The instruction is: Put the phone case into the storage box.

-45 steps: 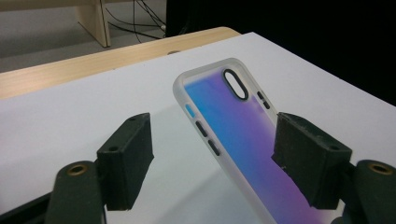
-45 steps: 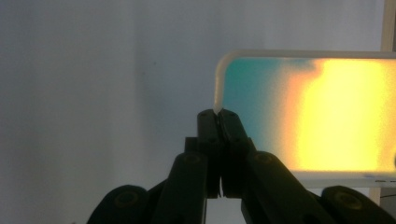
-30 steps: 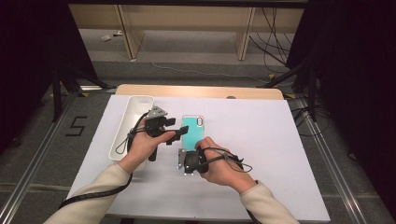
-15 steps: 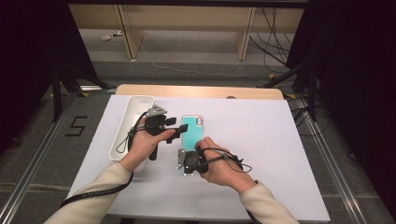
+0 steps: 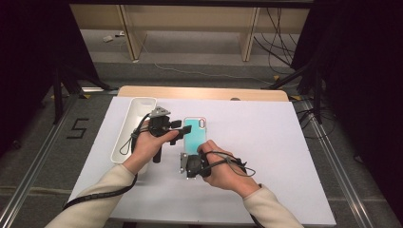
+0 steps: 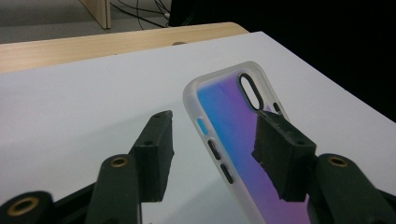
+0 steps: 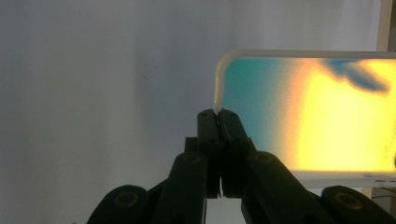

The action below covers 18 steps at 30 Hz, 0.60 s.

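Phone case point(image 5: 195, 135) lay flat on the white table point(image 5: 266, 142), just right of the white tray point(image 5: 133, 126). Your right gripper point(image 7: 218, 114) was clenched on its near corner. Your left gripper point(image 6: 212, 140) straddled its long edge, jaws just closing, pads not yet pressing.

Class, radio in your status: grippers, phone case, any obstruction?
Right gripper shut on phone case edge. Left gripper closing, fingers straddling its side, not yet pressing. Nothing in the way.

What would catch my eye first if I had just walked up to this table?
Probably the shimmering blue-green phone case in the middle of the white table. The right gripper pinches its near edge, and the left gripper straddles its side, jaws just closing in. A long white tray lies to the left.
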Each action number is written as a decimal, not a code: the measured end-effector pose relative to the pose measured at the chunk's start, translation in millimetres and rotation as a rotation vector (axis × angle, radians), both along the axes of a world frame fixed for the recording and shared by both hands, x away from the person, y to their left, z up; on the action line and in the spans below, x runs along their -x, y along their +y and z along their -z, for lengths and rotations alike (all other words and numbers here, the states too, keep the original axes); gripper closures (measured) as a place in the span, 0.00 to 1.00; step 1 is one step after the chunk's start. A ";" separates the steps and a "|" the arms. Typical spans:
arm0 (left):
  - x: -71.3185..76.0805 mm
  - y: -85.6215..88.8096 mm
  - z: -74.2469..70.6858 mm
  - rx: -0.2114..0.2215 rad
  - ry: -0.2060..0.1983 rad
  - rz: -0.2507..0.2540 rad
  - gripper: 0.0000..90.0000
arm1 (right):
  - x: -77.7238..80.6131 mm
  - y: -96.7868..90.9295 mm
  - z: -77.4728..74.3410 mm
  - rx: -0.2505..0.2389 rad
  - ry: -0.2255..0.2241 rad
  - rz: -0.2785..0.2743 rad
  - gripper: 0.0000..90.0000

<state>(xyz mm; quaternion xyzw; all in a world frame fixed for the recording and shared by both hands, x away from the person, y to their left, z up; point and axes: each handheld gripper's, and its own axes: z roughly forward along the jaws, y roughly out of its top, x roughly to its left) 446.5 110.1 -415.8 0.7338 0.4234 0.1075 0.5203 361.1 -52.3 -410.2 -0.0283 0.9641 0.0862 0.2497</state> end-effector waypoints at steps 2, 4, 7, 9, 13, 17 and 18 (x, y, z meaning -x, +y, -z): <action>0.0 -0.4 -0.3 0.006 0.005 -0.006 0.54 | 0.2 0.2 0.3 0.000 0.000 -0.001 1.00; -0.1 -0.6 -0.4 0.012 0.006 -0.011 0.56 | 0.1 0.5 0.6 0.002 -0.003 -0.005 0.99; -0.6 -0.4 0.2 0.012 0.014 -0.013 0.58 | 0.5 0.9 1.2 0.002 -0.003 -0.002 0.99; -0.9 0.2 0.4 0.010 0.021 -0.016 0.60 | -1.2 0.6 1.0 0.005 -0.012 -0.025 0.99; -1.4 -0.3 1.3 0.022 0.028 -0.013 0.63 | -1.3 0.6 0.7 0.003 -0.016 -0.027 0.99; -1.5 -0.4 1.3 0.028 0.035 -0.018 0.65 | 0.2 1.0 1.6 0.002 -0.008 -0.004 0.99; -1.7 -0.2 1.3 0.029 0.034 -0.020 0.66 | -0.6 0.8 1.6 0.002 -0.011 -0.013 0.99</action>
